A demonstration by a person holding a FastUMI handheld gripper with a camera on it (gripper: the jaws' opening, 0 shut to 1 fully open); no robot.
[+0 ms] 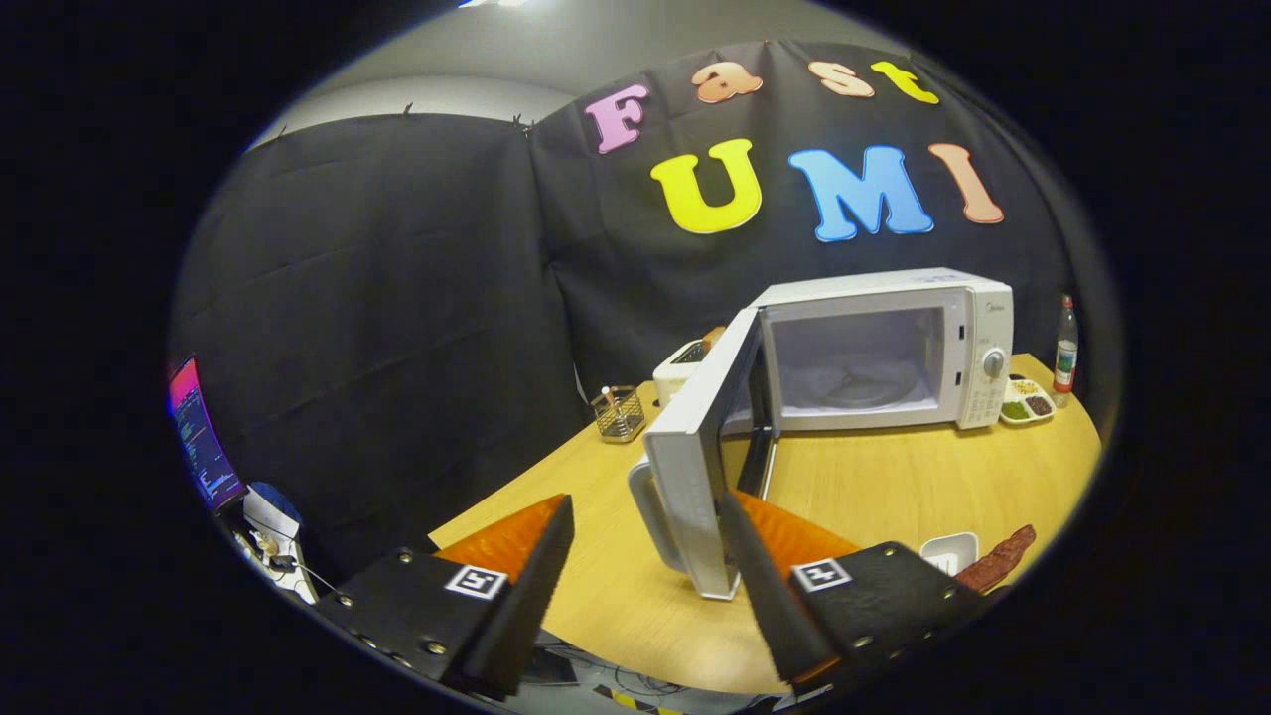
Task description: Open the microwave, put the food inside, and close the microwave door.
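Since the microwave point(884, 348) stands with its door point(695, 467) swung wide, the opening step looks done; loading the food and closing up remain. The cavity holds only its turntable (nothing on it that I can make out). The gripper point(645, 541) is spread apart and holds nothing, its fingers flanking the door's edge and handle. The food point(998, 561), a brownish strip, lies on the table point(894, 487) beside a small white dish point(948, 549), just past the right finger. A wire basket point(619, 413) holds something pale, possibly a utensil.
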